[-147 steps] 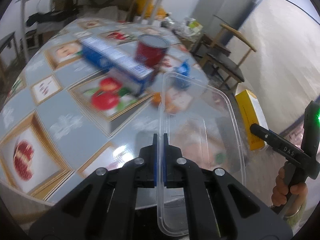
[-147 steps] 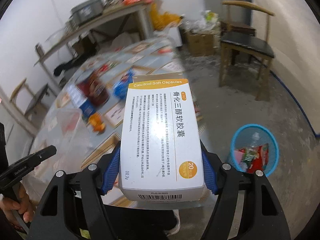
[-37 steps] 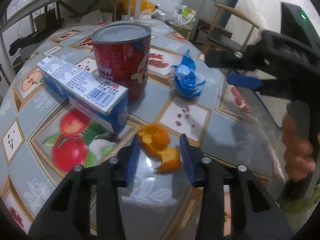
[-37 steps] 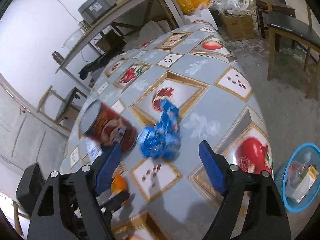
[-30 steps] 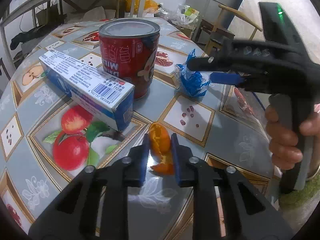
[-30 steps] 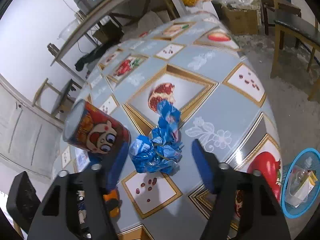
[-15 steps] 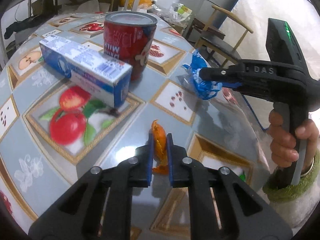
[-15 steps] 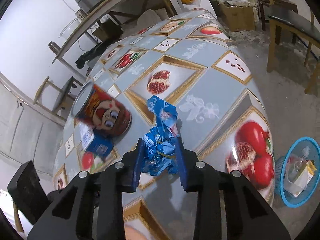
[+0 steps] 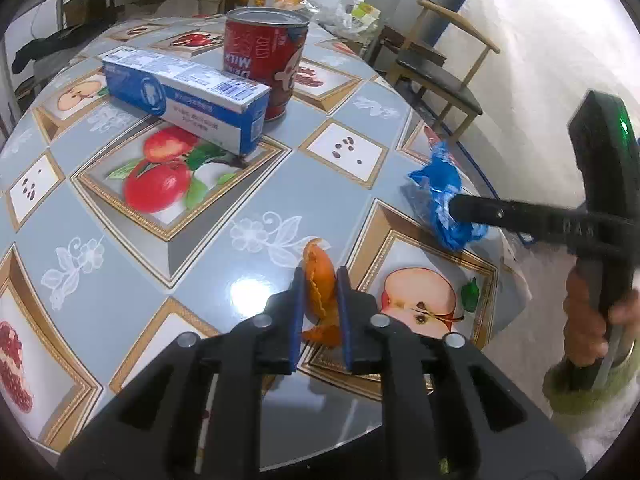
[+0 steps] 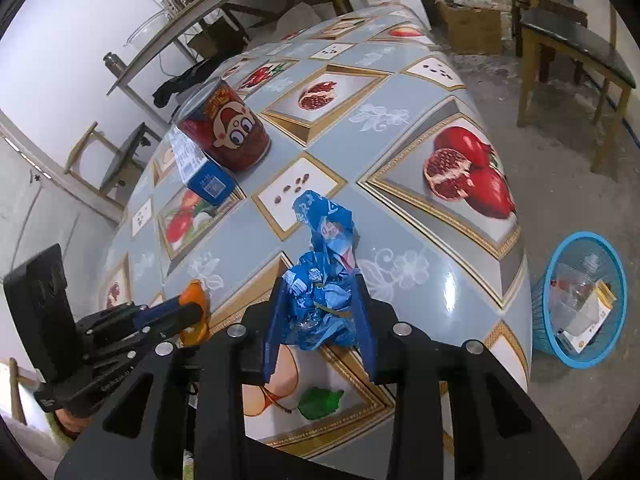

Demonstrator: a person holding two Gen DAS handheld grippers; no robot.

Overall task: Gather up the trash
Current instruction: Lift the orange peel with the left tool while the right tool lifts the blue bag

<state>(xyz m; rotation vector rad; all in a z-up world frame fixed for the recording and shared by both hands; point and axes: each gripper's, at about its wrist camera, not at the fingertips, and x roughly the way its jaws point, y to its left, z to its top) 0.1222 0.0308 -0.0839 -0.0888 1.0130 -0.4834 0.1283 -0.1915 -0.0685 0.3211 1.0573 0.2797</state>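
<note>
Gripping one orange peel [image 9: 320, 280], the left gripper [image 9: 319, 304] has its fingers closed; the right gripper [image 10: 320, 308] clamps one blue wrapper [image 10: 320, 280], both at the counter's [image 9: 120, 240] near edge. One can [image 9: 264, 56] and one box [image 9: 180, 96] stand far; only the right view shows one blue basket [image 10: 540, 320].

Bare tabletop [image 9: 288, 184] between both grippers; red can [image 9: 266, 60] and blue box [image 9: 188, 100] clustered beyond.

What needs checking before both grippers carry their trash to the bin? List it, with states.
1. Left gripper clamps the orange peel: ok.
2. Right gripper clamps the blue wrapper: ok.
3. Wrapper's tail clear of the table: cannot tell.
4. Blue bin in view, on the floor right of the table: ok.
5. Room left in bin: ok.
6. Red can and toothpaste box clear of both grippers: ok.
</note>
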